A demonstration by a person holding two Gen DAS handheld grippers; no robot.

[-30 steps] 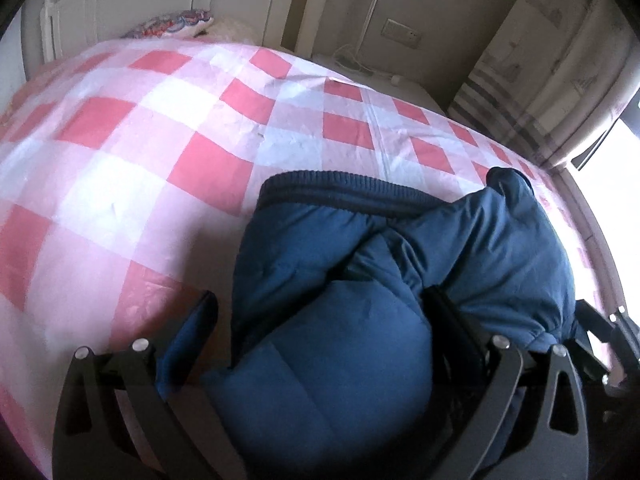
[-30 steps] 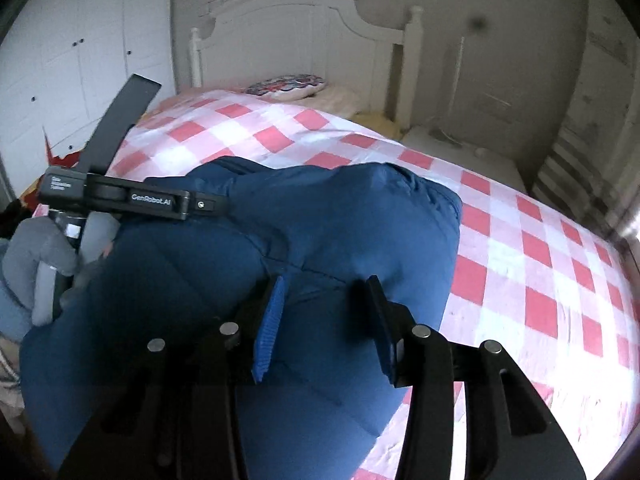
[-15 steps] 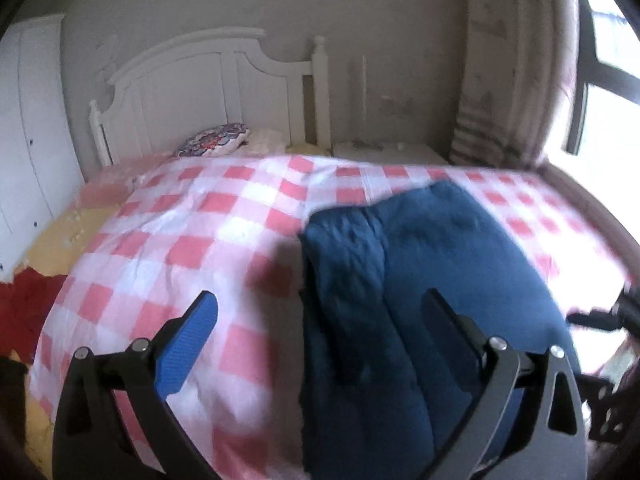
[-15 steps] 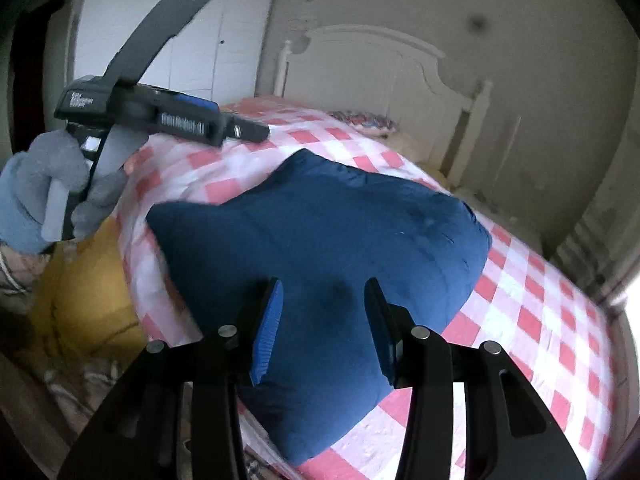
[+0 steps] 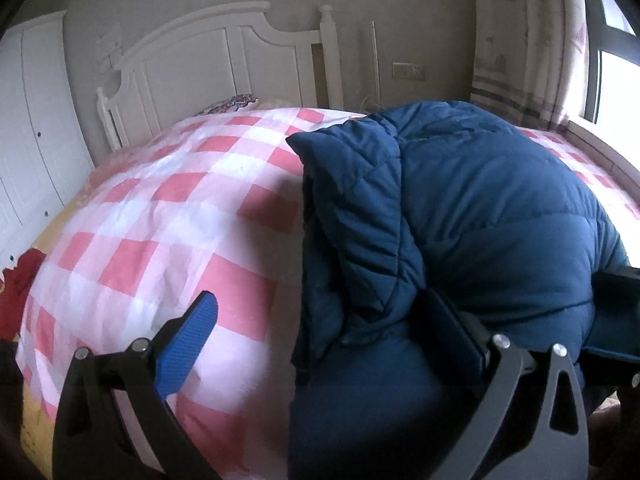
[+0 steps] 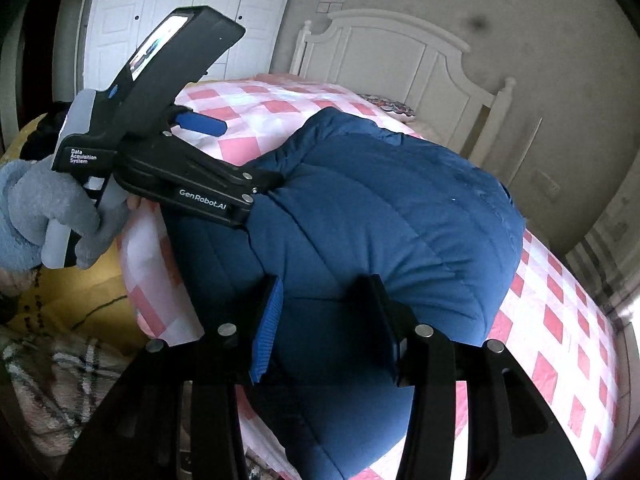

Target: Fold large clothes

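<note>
A navy blue quilted padded jacket [image 5: 480, 220] lies folded in a thick bundle on the pink-and-white checked bed cover [image 5: 168, 216]. My left gripper [image 5: 320, 328] is open wide at the jacket's near left edge; its right finger presses against the fabric and its left finger [image 5: 188, 340] hangs over the bed cover. In the right wrist view the jacket [image 6: 380, 220] bulges over the bed's corner. My right gripper [image 6: 328, 328] has its jaws part open around a fold of the jacket. The left gripper's body [image 6: 168, 168] shows there, held by a grey-gloved hand [image 6: 44, 208].
A white headboard [image 5: 224, 60] and a patterned pillow [image 5: 228, 104] stand at the far end of the bed. White wardrobe doors [image 6: 180, 20] are on the left. A curtain and window [image 5: 560, 40] are on the right. Yellow and plaid bedding [image 6: 60, 320] lies below the bed's edge.
Both grippers have come back down close to the jacket after pulling away. The left gripper's right finger now touches the jacket's edge. The jacket bundle looks thicker and more gathered.
</note>
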